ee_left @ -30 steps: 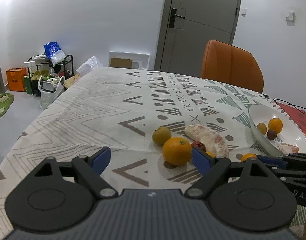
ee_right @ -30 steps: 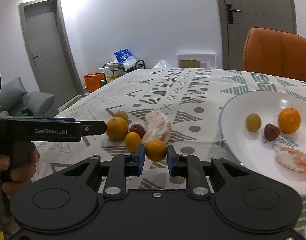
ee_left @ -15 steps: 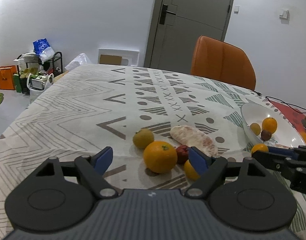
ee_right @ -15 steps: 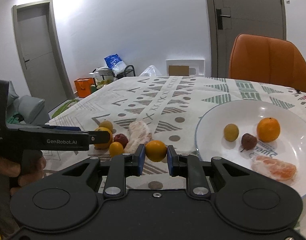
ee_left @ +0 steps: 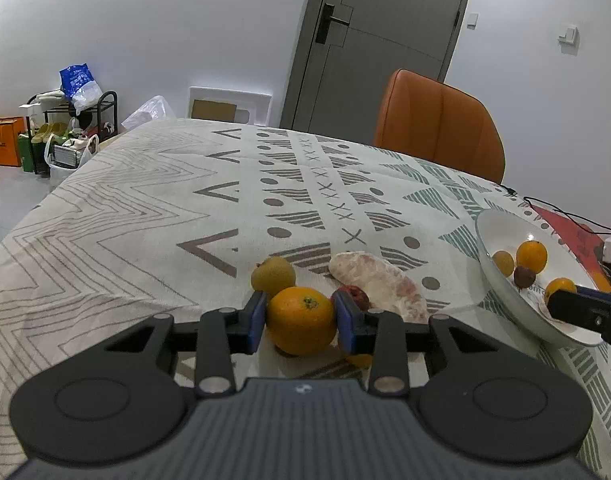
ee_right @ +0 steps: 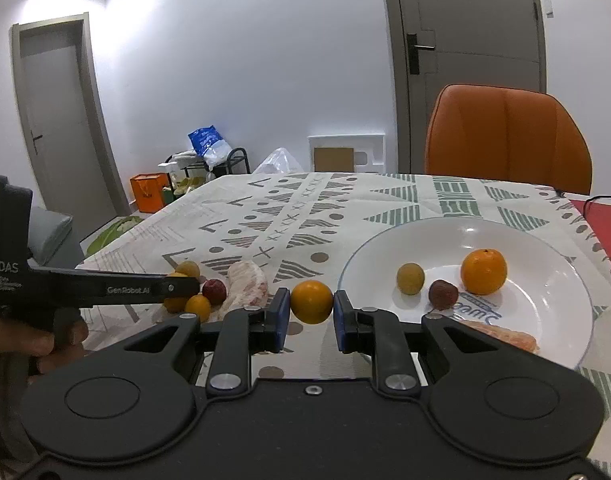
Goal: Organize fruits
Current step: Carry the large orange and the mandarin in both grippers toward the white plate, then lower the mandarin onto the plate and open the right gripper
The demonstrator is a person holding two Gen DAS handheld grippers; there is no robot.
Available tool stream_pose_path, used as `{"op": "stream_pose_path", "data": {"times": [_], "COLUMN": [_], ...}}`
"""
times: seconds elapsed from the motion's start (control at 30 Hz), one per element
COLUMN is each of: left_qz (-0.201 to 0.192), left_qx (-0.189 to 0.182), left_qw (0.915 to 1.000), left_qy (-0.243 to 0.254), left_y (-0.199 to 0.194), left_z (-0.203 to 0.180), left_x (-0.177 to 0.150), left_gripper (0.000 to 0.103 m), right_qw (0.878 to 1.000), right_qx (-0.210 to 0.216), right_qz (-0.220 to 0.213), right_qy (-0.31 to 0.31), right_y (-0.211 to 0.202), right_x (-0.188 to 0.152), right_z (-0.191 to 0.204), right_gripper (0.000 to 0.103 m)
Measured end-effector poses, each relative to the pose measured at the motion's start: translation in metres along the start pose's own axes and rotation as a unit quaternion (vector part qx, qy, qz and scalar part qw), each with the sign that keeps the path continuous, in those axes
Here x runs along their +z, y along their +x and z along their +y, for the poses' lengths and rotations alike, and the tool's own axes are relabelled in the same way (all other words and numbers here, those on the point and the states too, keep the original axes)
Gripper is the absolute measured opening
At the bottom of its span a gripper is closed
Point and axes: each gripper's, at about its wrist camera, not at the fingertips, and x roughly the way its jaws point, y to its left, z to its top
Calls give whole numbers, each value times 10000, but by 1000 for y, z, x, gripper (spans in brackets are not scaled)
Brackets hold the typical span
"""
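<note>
Now left claw (ee_left: 301, 322) closing onto large orange (ee_left: 301, 320), arm marked "GenRobot.AI"; right claw (ee_right: 310, 312) clenches small orange (ee_right: 311, 301).

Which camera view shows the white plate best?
The right wrist view: the white plate appears almost whole, with the fruits on it. The left wrist view shows only its left rim at the picture's edge, seen obliquely.

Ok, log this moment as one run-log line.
left gripper: closing on large orange | right gripper: shut on small orange | plate: partly filled
</note>
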Motion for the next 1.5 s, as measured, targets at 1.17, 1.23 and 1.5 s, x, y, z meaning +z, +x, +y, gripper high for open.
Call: {"op": "stream_pose_path", "data": {"times": [1.17, 1.23, 1.5], "left_qz": [-268, -264, -254], "left_qx": [-419, -454, -573], "left_qw": [9965, 9962, 9950], "left_qy": [665, 694, 780], "left_y": [-19, -18, -16], "left_z": [-79, -83, -96], "left_x": [6, 6, 6], "left_gripper": [36, 36, 36], "right_qw": [9964, 9961, 9953], "right_qx": [-497, -513, -575], "right_qz": [-240, -244, -254], "right_qy": [648, 674, 734], "right_y": [-38, -39, -40], "right_x": [-26, -27, -29], "right_z": [-62, -65, -72], "right_gripper": [22, 22, 22]}}
